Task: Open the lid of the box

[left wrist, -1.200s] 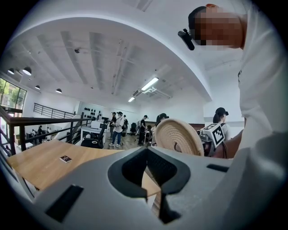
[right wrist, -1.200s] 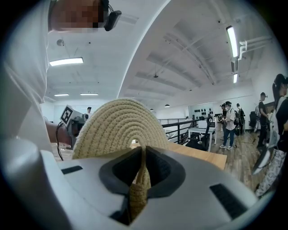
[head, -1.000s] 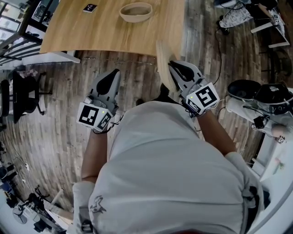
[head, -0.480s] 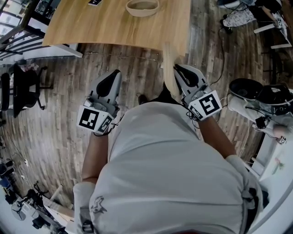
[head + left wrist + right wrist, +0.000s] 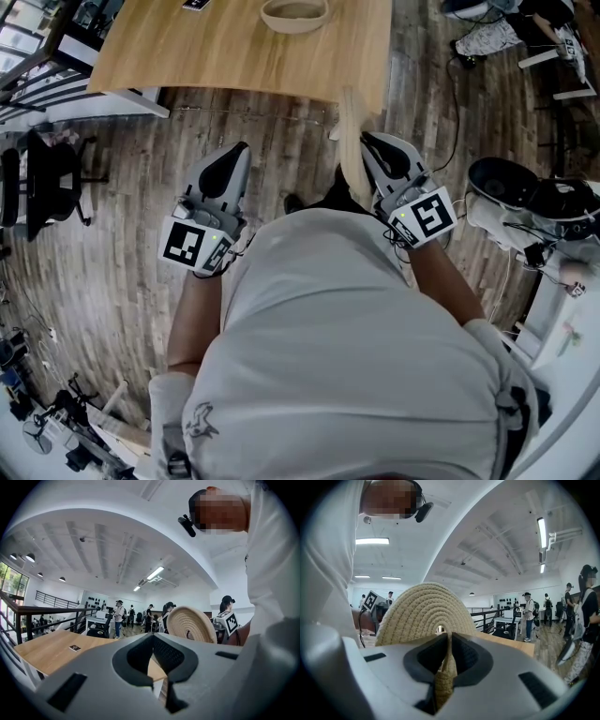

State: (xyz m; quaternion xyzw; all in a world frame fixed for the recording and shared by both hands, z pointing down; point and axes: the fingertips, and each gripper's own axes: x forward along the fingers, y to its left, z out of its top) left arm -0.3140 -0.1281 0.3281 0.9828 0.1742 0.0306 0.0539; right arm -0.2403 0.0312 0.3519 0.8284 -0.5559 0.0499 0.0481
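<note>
The woven lid [image 5: 349,131] is clamped upright on its edge between the jaws of the right gripper [image 5: 370,148], well apart from the round box [image 5: 295,14] on the table [image 5: 206,52]; the left gripper [image 5: 228,161] is held empty, jaws together.

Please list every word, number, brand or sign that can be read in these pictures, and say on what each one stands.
No words or numbers can be read.
On the left gripper: a square black-and-white marker, a pattern, not letters.
On the right gripper: the same kind of marker.
On the card on the table: too small to read.
On the shirt: a small printed figure, no legible letters.
</note>
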